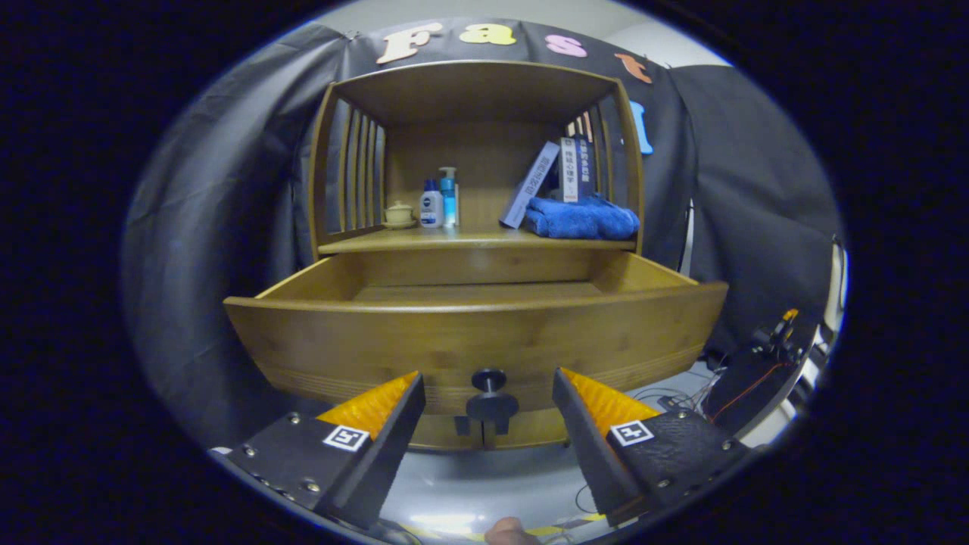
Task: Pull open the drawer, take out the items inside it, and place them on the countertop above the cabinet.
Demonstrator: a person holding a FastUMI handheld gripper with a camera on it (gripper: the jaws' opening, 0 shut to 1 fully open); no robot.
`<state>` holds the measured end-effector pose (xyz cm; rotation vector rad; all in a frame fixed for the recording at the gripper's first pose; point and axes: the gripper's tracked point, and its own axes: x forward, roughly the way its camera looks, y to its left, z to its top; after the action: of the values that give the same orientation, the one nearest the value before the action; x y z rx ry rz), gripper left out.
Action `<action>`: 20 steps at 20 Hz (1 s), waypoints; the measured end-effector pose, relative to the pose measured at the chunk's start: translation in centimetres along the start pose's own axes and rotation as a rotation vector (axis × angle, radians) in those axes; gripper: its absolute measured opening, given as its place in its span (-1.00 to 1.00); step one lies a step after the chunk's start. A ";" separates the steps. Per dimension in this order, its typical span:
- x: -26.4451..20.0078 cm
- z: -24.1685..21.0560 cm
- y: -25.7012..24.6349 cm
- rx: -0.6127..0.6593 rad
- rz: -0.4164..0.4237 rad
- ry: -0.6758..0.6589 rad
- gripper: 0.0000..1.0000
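Gripper view, facing a brown wooden cabinet [473, 189] with slatted sides that is standing against the black cloth wall. Its wide wooden drawer [469, 333] is sitting pulled well out below the shelf; the bare drawer floor is showing near the back, while the curved front panel is hiding the nearer part, so what is lying inside cannot be told. The wooden countertop [469, 241] above the drawer is carrying several things: at the right, a folded blue towel [581, 218] is lying near the front edge, with a grey book [530, 185] leaning just behind it and a dark blue book [577, 168] standing upright beside that one. At the left, a tall clear pump bottle of blue liquid [448, 197] is standing next to a small white bottle with a blue cap [431, 207], and a small cream lidded cup on a saucer [399, 215] is sitting beside them. A round black knob [490, 393] is projecting from the drawer front. The gripper [488, 390] is hanging with its fingers spread wide apart, one on either side of the knob, neither finger touching it.
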<state>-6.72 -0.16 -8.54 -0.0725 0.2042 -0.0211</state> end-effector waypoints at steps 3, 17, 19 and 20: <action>-0.6 3.3 0.6 -0.016 0.012 -0.002 1.00; 10.1 8.5 -0.8 0.030 0.054 0.339 1.00; 11.9 6.9 -0.6 0.013 0.056 0.435 1.00; 12.2 5.9 -0.2 0.016 0.065 0.487 1.00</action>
<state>6.40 -0.29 -5.20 -0.0438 0.6933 0.0248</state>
